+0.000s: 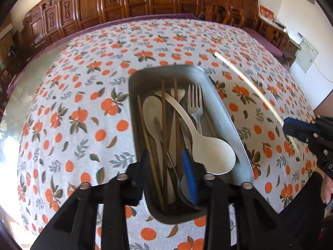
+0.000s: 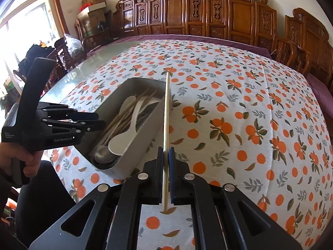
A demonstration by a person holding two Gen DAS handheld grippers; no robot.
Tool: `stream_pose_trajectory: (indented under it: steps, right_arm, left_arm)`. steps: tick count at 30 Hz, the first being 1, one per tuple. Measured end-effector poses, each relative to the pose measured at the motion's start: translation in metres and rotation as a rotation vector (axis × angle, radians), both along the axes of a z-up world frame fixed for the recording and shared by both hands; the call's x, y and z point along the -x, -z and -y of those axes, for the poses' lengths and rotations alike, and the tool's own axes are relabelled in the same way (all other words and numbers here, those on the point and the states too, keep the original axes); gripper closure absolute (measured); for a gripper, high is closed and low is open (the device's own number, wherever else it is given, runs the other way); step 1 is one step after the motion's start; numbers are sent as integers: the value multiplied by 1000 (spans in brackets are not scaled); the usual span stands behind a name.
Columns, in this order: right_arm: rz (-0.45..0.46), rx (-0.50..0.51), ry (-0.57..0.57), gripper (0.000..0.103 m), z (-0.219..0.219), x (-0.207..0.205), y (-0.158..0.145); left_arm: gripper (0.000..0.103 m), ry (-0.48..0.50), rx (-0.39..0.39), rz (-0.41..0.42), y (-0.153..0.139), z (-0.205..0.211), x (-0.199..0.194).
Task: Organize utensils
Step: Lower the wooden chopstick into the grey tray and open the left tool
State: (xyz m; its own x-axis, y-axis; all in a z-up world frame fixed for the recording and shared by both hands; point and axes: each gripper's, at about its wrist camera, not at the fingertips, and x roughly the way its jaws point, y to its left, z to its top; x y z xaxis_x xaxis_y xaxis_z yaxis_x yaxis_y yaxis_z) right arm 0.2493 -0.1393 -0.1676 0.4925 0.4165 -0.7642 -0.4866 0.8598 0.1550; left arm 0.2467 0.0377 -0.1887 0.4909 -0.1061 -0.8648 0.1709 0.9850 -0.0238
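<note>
A grey metal tray [image 1: 226, 112] [image 2: 116, 102] sits on the orange-print tablecloth and holds white spoons [image 1: 212, 154], a metal fork [image 1: 195, 102], brown chopsticks [image 1: 163, 125] and a metal spoon. My left gripper [image 1: 166, 166] is open, its fingers hanging over the near end of the tray, holding nothing. It also shows in the right wrist view [image 2: 97, 123]. My right gripper [image 2: 165, 156] is shut on a pale chopstick [image 2: 166, 112], held above the cloth just right of the tray. That chopstick [image 1: 249, 81] and the right gripper [image 1: 291, 129] show at the right of the left wrist view.
The tablecloth [image 2: 239, 112] covers a large glass-topped table. Carved wooden chairs [image 2: 229, 14] line the far edge. Boxes and bags [image 2: 91, 6] stand by the window at the far left.
</note>
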Motion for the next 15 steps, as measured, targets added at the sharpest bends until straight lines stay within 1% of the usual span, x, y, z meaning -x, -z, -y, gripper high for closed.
stream_pose_trajectory:
  steps: [1, 2, 3, 4, 5, 8, 12, 14, 15]
  right_arm:
    - [-1, -5, -2, 97, -2, 0, -1]
    - [-2, -10, -5, 97, -5, 0, -1]
    - [-3, -12, -8, 97, -8, 0, -1]
    - [-3, -14, -10, 97, -11, 0, -1]
    - [-4, -15, -13, 97, -13, 0, -2]
    - [-7, -20, -20, 97, -20, 0, -2]
    - [-15, -25, -24, 97, -28, 0, 0]
    - [-19, -27, -28, 97, -33, -1, 1]
    - [-21, -27, -30, 97, -36, -1, 1]
  left_arm:
    - [65, -2, 6, 8, -2, -2, 2]
    - [55, -11, 12, 17, -6, -4, 4]
    - [39, -21, 9, 28, -8, -5, 4]
    - [29, -33, 5, 48, -11, -7, 6]
    - [28, -43, 5, 66, -15, -9, 8]
    - [21, -57, 47, 80, -21, -16, 12]
    - [20, -71, 71, 105, -29, -22, 16]
    - [13, -80, 74, 113, -31, -26, 17]
    - [12, -84, 74, 119, -33, -28, 18]
